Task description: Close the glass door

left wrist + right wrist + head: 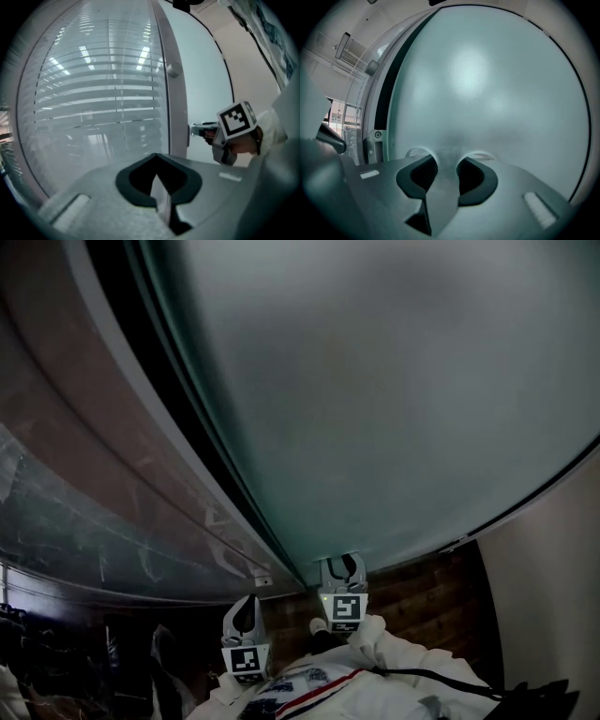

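**Glass door** [487,84]: frosted, pale blue-green, milky all over, no print or pattern. Soft bright patch high on the pane, dimmer haze lower down. Thin dark line along the rim. Directly ahead of the right hand-held gripper [447,157], filling nearly everything in front of it.

**Right hand-held gripper:** jaws partly spread, pinching nothing. Tips right up at the pane's face, close to its left edge. Faint pale reflections of both tips in the frosting. Touching or a hair off: cannot tell.

**Left of that gripper:** door edge, then a dark band [386,93], then a grey frame piece with a screw [377,135].

**Left hand-held gripper** [158,176]: jaws pressed together, empty. Lower and to the left of the right one in the head view, apart from the door.
- Ahead of it: a clear glass panel with horizontal blinds [93,93] behind.
- To its right: a grey upright post [174,103] carrying a small round knob [172,70].
- Beyond the post: the door's pale face.

**Right gripper seen from there:** tips at the door just beside the post, marker cube [236,118] on top, white sleeve [272,129] behind.

**Head view:** door bulging across the upper right, bottom edge just above the right gripper's tips. Brown floor [422,587] beside both grippers.
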Demonstrator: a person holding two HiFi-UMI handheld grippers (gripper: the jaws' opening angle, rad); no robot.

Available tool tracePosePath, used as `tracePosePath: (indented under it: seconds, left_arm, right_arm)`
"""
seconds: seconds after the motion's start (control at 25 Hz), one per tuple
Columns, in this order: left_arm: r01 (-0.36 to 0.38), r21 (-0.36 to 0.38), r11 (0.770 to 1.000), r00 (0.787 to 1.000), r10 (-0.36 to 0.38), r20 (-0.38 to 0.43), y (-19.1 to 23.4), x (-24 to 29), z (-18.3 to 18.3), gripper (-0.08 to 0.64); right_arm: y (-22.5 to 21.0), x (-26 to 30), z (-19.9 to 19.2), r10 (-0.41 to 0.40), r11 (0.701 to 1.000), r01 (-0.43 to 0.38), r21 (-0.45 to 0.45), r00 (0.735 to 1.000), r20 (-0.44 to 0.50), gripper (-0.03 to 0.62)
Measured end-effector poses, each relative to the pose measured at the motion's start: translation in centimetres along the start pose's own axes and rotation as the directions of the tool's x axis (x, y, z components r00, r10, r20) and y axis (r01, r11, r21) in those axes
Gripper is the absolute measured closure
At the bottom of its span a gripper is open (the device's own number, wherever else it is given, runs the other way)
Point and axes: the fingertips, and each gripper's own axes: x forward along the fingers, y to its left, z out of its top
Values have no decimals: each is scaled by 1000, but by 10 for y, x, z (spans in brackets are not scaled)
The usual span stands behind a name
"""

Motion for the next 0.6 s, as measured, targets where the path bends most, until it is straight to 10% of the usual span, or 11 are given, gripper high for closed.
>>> tracePosePath:
  seconds: [0.6]
  left_arm:
    - [109, -2, 994, 994, -109, 9, -32, -64, -27, 558]
  right_arm:
    - [-12, -84, 8, -43, 995, 44, 84, 999, -13, 388]
